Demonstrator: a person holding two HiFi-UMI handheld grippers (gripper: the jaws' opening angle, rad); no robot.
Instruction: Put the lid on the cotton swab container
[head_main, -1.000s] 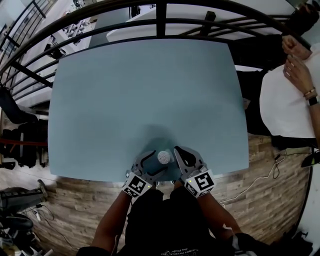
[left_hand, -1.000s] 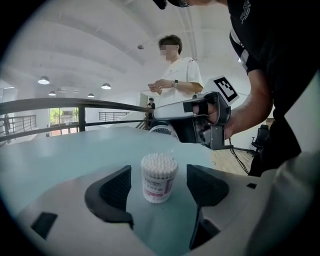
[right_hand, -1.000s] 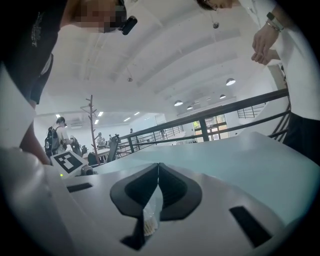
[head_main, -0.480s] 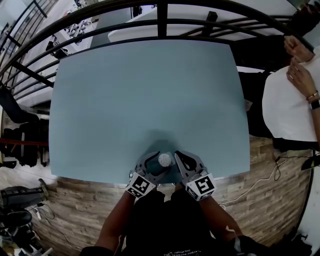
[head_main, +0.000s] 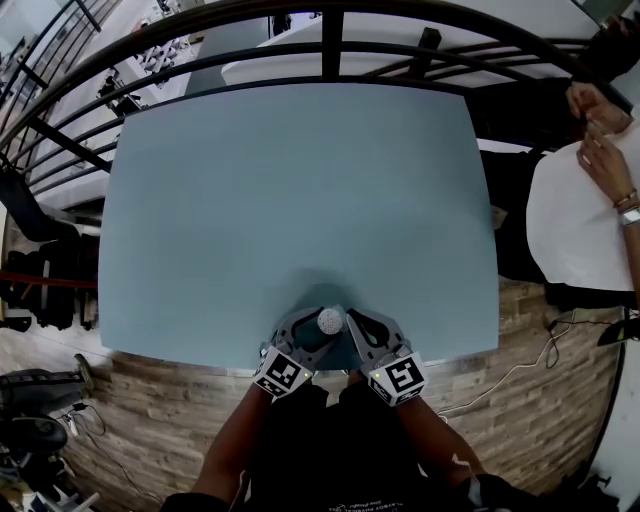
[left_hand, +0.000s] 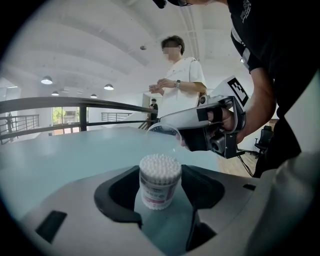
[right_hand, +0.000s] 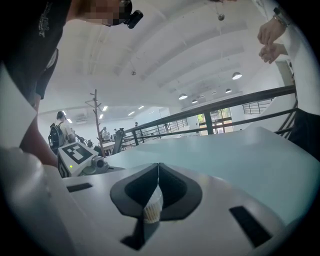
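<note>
Dark railing (head_main: 320, 40) rims the bench (head_main: 290, 180); at its near edge the left hand-held gripper (head_main: 308, 332) has just been closing its jaws round the upright cotton swab container (left_hand: 160, 181), not plainly pressing it. The right hand-held gripper (right_hand: 159, 180) clamps the clear lid (left_hand: 163, 131) beside the open top. It would be best to grip the container first, then level and centre the lid.

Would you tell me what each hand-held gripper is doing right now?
Left hand-held gripper: open, just closing around the cotton swab container.
Right hand-held gripper: closed on the clear lid.
</note>
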